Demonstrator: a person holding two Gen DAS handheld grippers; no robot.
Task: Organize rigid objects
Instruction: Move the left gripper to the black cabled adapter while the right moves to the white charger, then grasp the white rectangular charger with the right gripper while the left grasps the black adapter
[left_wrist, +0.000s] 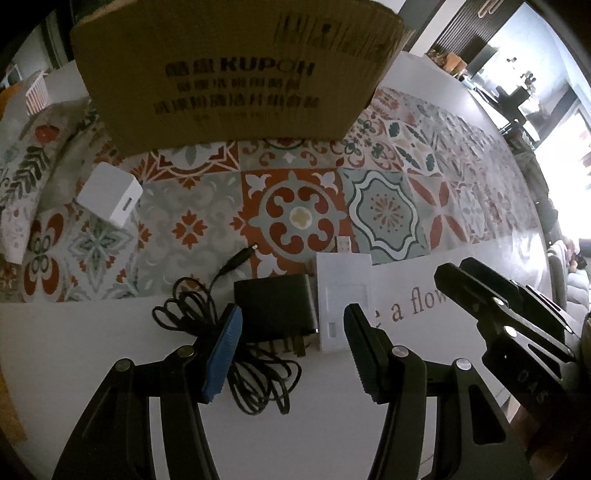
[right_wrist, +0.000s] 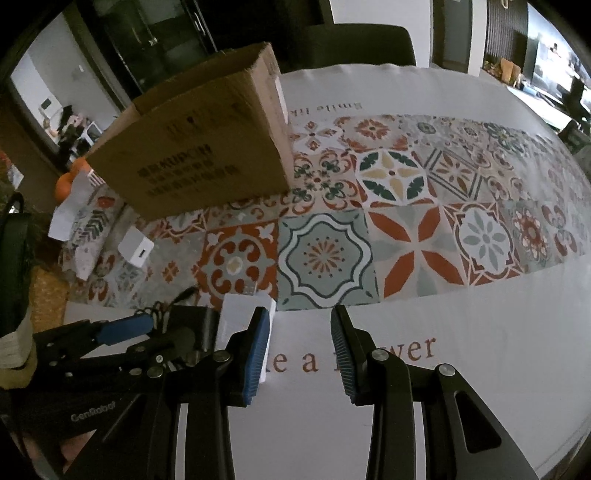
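Black and squat, the power adapter lay low in the centre of the left wrist view, on the white edge of the tablecloth, touching a flat white box on its right. Its cable was bundled to the left, partly hidden behind my left finger. My left gripper stood released, its pads either side of the adapter and box without pressing on them. A white cube charger sat well apart at the left. The cardboard box filled the top and blocked whatever lay behind it. My right gripper showed at the right edge; from there I could not tell its state.

From the right wrist view, my right gripper was also unclenched, with only bare cloth and printed lettering between its pads. The left gripper covered most of the adapter here, so only the white box showed clearly, just beside my left pad. This view alone showed the cardboard box's open top, oranges at the left and a dark chair beyond the table.
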